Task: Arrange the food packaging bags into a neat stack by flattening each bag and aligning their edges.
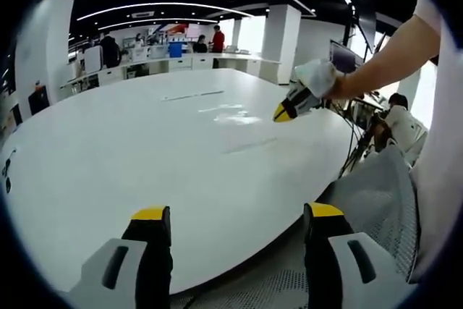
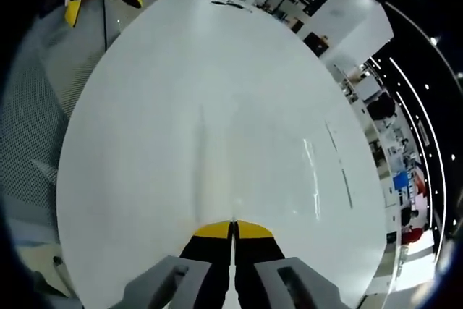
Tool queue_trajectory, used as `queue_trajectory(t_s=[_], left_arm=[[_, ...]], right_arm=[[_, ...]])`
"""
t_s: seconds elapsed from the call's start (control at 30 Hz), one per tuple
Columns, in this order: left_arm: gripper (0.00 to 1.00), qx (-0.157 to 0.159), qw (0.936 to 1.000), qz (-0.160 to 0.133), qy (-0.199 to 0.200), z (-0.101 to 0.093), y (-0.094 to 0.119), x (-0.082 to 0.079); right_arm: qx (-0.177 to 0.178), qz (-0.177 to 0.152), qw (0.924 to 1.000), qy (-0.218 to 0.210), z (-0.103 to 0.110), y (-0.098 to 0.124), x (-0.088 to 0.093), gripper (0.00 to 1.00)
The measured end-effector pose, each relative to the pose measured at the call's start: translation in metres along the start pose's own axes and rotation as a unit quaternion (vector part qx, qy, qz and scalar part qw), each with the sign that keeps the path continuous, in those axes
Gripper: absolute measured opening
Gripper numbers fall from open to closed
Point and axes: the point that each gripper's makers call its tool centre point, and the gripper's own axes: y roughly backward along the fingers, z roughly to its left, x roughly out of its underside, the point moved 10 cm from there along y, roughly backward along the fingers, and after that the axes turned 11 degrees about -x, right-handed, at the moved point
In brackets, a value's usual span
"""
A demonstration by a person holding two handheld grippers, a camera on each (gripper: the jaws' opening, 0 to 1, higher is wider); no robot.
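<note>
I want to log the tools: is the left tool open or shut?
Open. In the left gripper view, the left tool has its yellow-tipped jaws set wide apart, with the white table between them.

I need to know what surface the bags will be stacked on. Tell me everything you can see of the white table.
The white table is a large, rounded top with a smooth, glossy surface that mirrors the ceiling lights in pale streaks. It lies flat and looks hard, like laminate. A faint seam line runs across it. Its curved edge borders a grey mesh floor. In the left gripper view the left tongs stand open at its near edge; in the right gripper view the right tongs are shut above it. I cannot tell whether anything touches it.
</note>
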Motion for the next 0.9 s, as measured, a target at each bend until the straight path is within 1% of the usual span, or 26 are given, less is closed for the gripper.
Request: queue_trajectory(t_s=[0.3,0.63,0.9], left_arm=[[0.73,0.006,0.9999,-0.007,-0.007,-0.002,0.001,0.000],[0.73,0.013,0.9997,-0.011,-0.015,-0.005,0.003,-0.001],[0.73,0.014,0.9997,-0.013,-0.018,-0.004,0.003,0.000]], right_arm=[[0.018,-0.002,0.9997,0.017,-0.002,0.022,-0.010,0.00],[0.041,-0.004,0.9987,0.029,-0.011,0.048,-0.021,0.00],[0.048,-0.008,0.9979,0.043,-0.013,0.065,-0.033,0.00]])
